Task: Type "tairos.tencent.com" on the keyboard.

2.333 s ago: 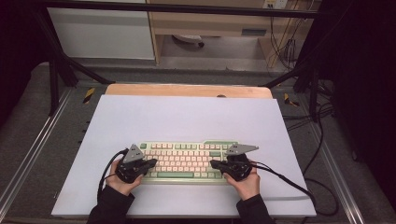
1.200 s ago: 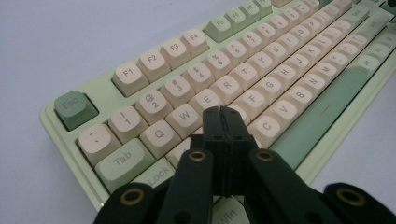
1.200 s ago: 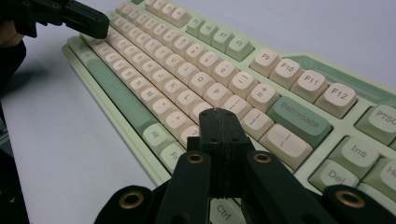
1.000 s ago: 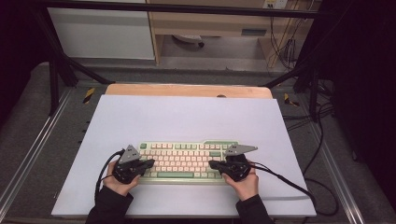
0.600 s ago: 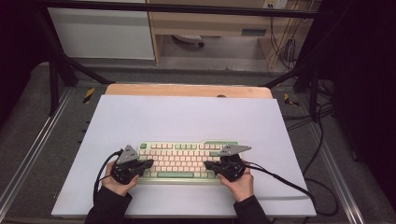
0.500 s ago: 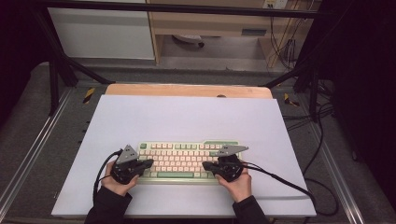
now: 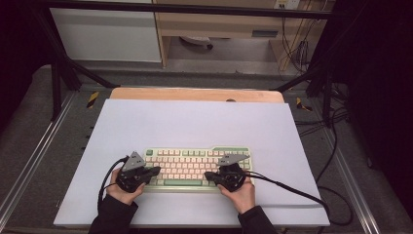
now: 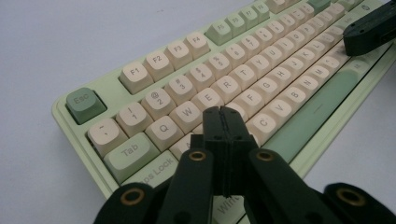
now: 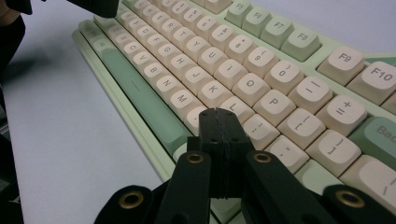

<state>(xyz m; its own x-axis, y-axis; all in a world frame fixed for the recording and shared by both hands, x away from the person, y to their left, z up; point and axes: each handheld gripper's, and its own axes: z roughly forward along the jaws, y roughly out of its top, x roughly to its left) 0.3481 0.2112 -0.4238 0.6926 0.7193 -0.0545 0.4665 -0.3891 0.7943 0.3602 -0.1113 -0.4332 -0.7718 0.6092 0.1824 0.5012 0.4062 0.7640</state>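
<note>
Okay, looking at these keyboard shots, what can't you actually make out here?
- Left gripper view: shut left gripper hides the keys below W and E on the keyboard.
- Right gripper view: shut right gripper covers keys beside L; Backspace is cut by the edge.
- High view: key legends too small.

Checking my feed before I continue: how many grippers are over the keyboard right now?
2. The left gripper sits, jaws shut, over the keyboard's left end; the right gripper, also shut, is over its right half.
</note>
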